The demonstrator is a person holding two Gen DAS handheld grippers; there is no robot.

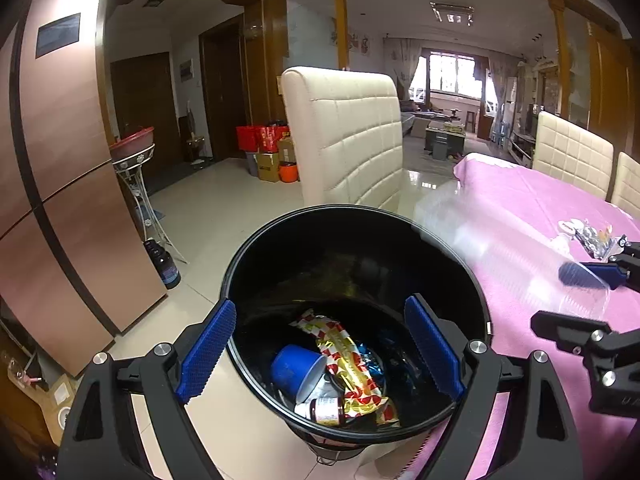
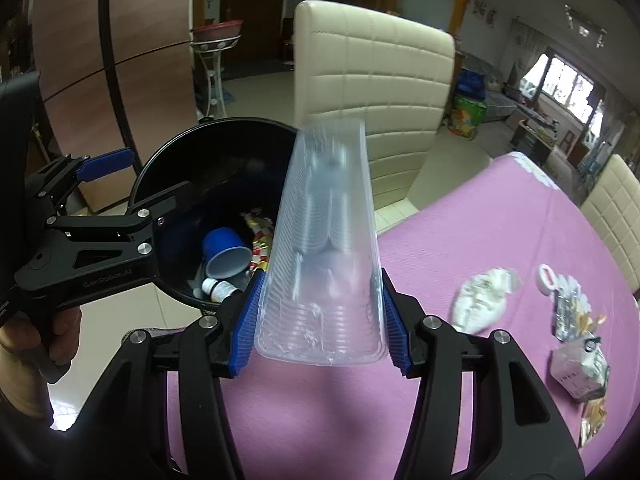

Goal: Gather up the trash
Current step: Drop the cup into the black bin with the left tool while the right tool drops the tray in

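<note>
A black trash bin (image 1: 240,256) stands on the floor beside the pink-clothed table (image 2: 460,232). In it lie a blue cup (image 1: 294,368), a red-and-yellow wrapper (image 1: 352,368) and a small bottle (image 1: 324,408). My left gripper (image 1: 320,304) hangs open above the bin's mouth, nothing between its blue pads. My right gripper (image 2: 322,280) is shut on a long clear plastic tray (image 2: 328,220), whose far end reaches over the bin's rim (image 2: 160,160). The tray (image 1: 500,240) looks blurred in the left wrist view. A crumpled white tissue (image 2: 480,296) and foil wrappers (image 2: 572,312) lie on the cloth.
A cream padded chair (image 1: 348,136) stands just behind the bin, with more chairs (image 1: 572,152) along the table's far side. A copper-coloured fridge (image 1: 60,160) fills the left. A white packet (image 2: 580,368) lies near the table's right edge. A hand (image 2: 24,344) holds the left gripper's handle.
</note>
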